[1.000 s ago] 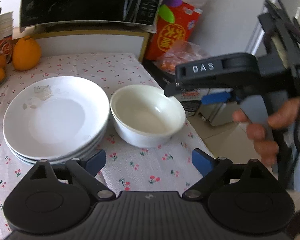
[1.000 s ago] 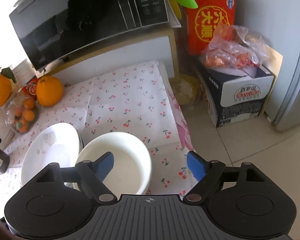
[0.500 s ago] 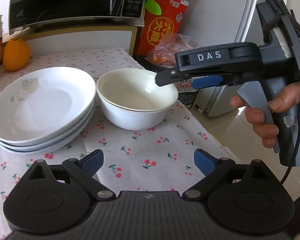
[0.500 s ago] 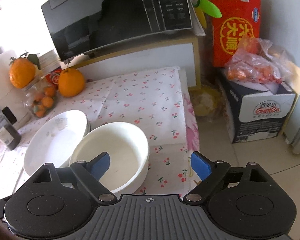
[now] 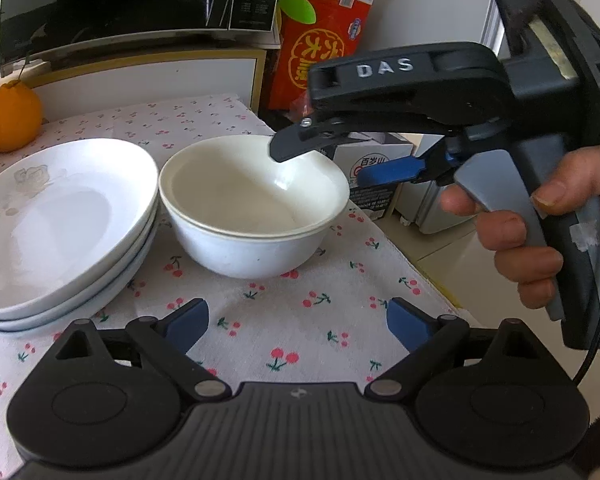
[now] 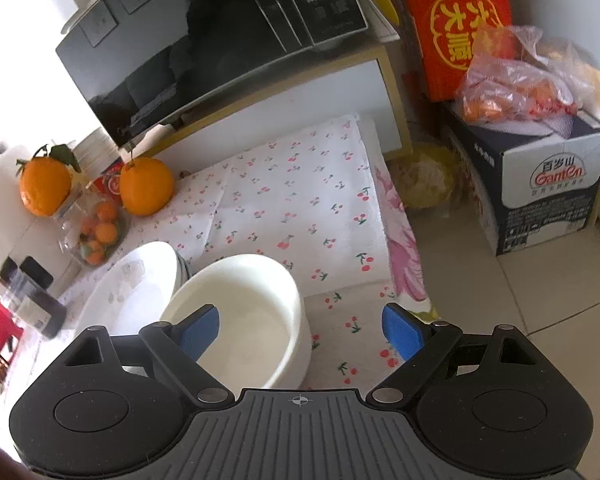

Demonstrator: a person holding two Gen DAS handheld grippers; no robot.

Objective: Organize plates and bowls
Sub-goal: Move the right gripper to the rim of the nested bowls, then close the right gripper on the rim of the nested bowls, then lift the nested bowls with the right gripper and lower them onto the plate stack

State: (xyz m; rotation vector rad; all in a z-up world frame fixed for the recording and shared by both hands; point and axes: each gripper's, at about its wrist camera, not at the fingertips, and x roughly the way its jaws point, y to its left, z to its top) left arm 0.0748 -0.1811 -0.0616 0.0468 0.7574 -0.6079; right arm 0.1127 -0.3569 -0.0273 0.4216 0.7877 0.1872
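Two nested white bowls (image 5: 252, 216) stand on the cherry-print tablecloth (image 5: 300, 320), touching a stack of white plates (image 5: 60, 220) on their left. My left gripper (image 5: 296, 322) hovers open over bare cloth in front of the bowls, with nothing between its blue pads. My right gripper (image 5: 342, 158), held by a hand (image 5: 516, 232), comes in from the right. It is open and straddles the bowls' right rim. In the right wrist view the bowls (image 6: 252, 312) sit under my right gripper (image 6: 302, 330): the left finger is over the inside, the right finger outside. The plates (image 6: 132, 284) lie further left.
A black microwave (image 6: 220, 40) on a white shelf closes off the back. Oranges (image 6: 146, 186) and a jar of small fruit (image 6: 96, 232) stand at the back left. The table edge (image 6: 400, 240) drops to a tiled floor with a carton (image 6: 540, 184) and a red box (image 6: 460, 20).
Both grippers have sunk closer to the table, and the bowls and plates look larger. The right gripper came down over the bowls' right rim, its jaws slightly wider.
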